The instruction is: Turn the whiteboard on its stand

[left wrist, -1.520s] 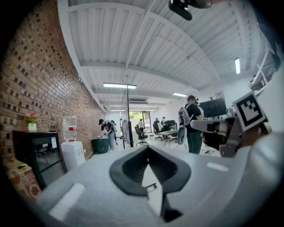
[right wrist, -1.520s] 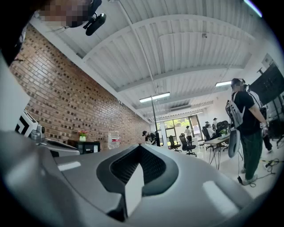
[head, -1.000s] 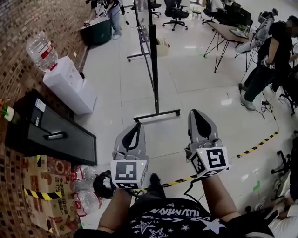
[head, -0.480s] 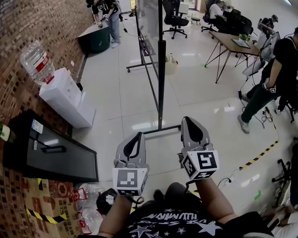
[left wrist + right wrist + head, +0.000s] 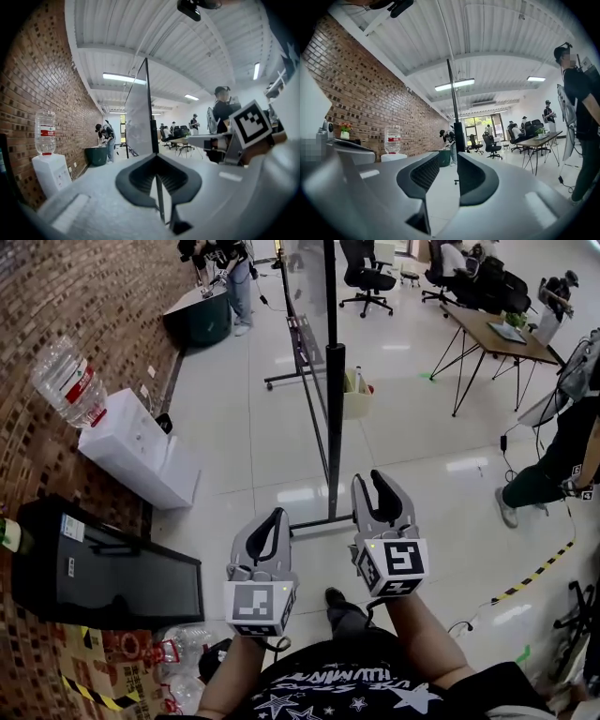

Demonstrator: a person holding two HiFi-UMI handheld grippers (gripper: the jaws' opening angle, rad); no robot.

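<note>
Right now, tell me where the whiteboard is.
In the head view the whiteboard stands edge-on at centre on the floor, a beige bin just to its right and the water dispenser farther left by the brick wall.

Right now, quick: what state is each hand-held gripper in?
Left hand-held gripper: closed, empty.
Right hand-held gripper: jaws apart and opening, nothing between them; whiteboard stand not yet gripped.

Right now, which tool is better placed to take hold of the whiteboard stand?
Probably the right. The right tool sits closer to the whiteboard post, and its jaws are opening, empty, lined up on that post. The left tool is shut and farther left.
</note>
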